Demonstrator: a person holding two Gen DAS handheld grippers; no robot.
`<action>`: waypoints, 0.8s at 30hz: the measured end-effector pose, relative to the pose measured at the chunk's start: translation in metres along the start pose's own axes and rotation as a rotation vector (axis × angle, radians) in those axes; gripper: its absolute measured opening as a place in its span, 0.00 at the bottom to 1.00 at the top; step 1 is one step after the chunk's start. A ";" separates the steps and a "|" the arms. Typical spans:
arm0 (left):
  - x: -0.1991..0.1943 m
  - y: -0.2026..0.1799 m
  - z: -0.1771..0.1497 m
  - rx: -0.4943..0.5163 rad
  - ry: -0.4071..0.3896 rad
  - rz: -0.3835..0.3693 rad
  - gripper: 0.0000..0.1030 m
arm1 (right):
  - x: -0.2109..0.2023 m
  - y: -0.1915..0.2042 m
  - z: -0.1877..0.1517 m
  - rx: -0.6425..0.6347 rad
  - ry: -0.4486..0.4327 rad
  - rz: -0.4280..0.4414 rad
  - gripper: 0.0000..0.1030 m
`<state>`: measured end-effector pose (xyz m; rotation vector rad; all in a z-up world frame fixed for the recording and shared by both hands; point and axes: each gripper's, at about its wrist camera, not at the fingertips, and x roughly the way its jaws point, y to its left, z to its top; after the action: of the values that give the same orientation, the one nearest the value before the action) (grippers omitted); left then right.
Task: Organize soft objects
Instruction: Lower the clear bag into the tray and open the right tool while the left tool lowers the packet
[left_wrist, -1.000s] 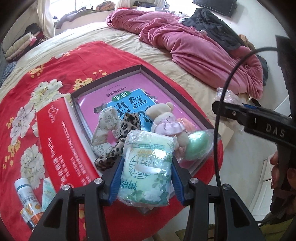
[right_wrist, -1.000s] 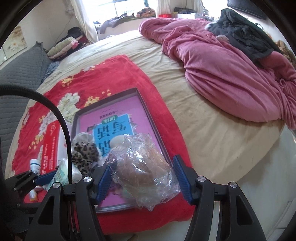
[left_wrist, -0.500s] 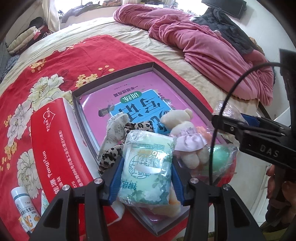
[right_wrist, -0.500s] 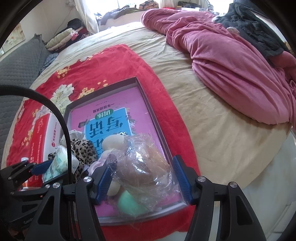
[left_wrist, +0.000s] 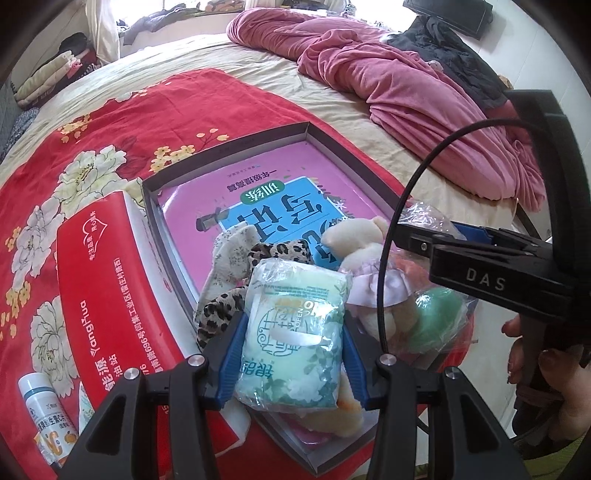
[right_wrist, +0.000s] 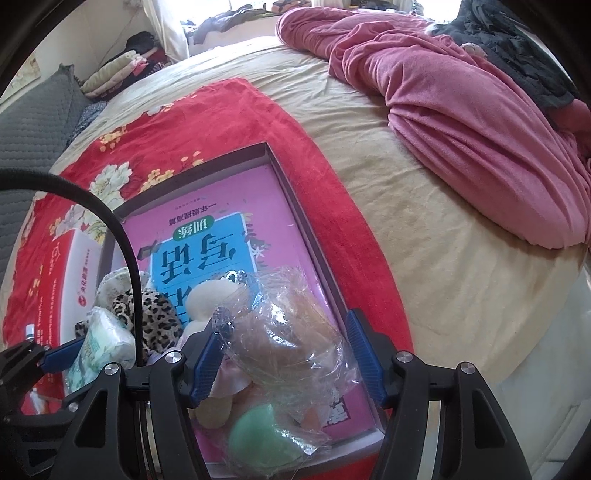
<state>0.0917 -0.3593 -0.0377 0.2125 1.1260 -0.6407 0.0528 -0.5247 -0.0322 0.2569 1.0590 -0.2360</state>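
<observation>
Nearby, the box lies on a red blanket close to the bed's front edge; its near rim almost meets the drop-off. Its far half is bare apart from a pink book, so open room lies toward the far wall. A red carton runs just beside the left rim, and a bottle stands at its near end. To the right, tan sheet stays open as far as the heaped pink quilt.

The left tongs hang over the box's near left corner, pressed against both sides of a tissue pack. A leopard cloth and a plush toy lie under and beyond it.

The right tongs hover over the near right corner, spread wider than the clear bag between them; the left pad touches the plastic, while contact on the right pad cannot be told. A green ball sits below. The right hand grips the handle from the side.
</observation>
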 end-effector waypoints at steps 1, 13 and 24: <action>0.000 0.000 0.000 -0.001 0.000 0.000 0.47 | 0.002 0.000 0.000 0.003 0.002 -0.001 0.64; 0.001 0.002 0.001 -0.009 -0.003 -0.004 0.47 | 0.011 0.001 0.005 0.004 0.006 -0.009 0.67; 0.002 0.002 0.003 -0.008 -0.005 0.000 0.48 | 0.010 0.009 0.009 -0.036 -0.009 -0.036 0.73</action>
<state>0.0963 -0.3597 -0.0384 0.2041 1.1239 -0.6361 0.0674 -0.5200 -0.0361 0.2042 1.0590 -0.2496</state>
